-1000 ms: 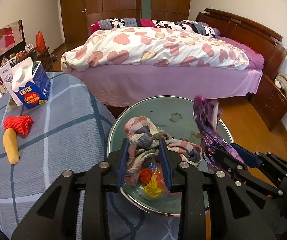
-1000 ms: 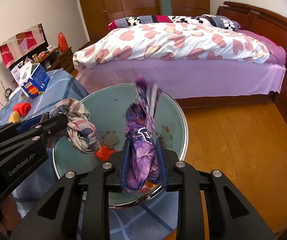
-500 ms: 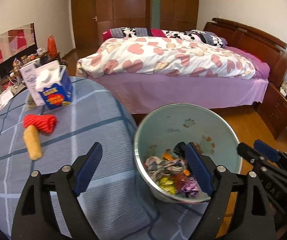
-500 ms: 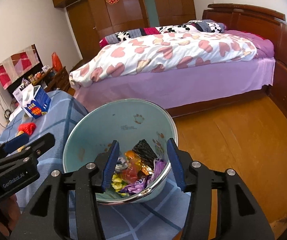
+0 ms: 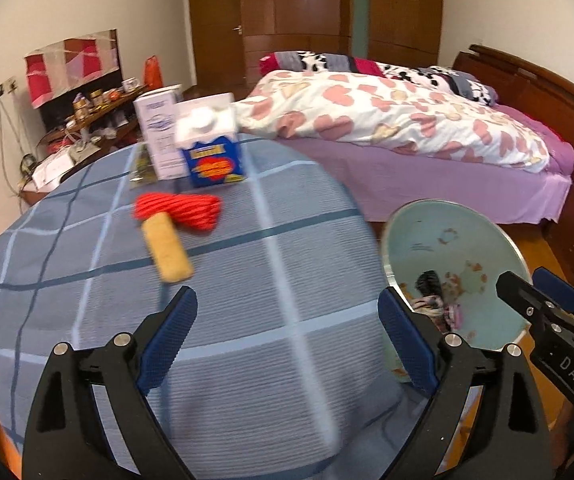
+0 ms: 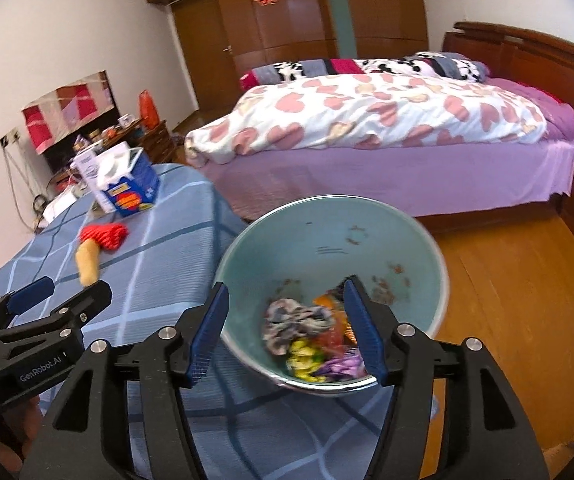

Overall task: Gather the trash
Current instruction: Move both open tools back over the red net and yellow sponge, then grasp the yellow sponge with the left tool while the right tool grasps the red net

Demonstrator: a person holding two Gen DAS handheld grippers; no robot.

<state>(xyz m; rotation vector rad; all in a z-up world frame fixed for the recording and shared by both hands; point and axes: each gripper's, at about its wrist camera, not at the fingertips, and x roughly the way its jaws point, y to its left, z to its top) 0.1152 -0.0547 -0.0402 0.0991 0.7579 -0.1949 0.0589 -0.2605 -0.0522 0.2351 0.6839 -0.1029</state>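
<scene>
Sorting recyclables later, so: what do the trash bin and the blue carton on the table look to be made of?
Trash bin: likely metal, judging by the shiny silvery rim; its inside is a smooth pale-teal coat with small printed motifs. Blue carton: printed paperboard, by its flat glossy panels and folded edges; its white top looks like plastic, though blurred.

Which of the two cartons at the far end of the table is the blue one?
The blue carton with the white top, nearer the bed; the white box behind it is plain white with small print.
</scene>
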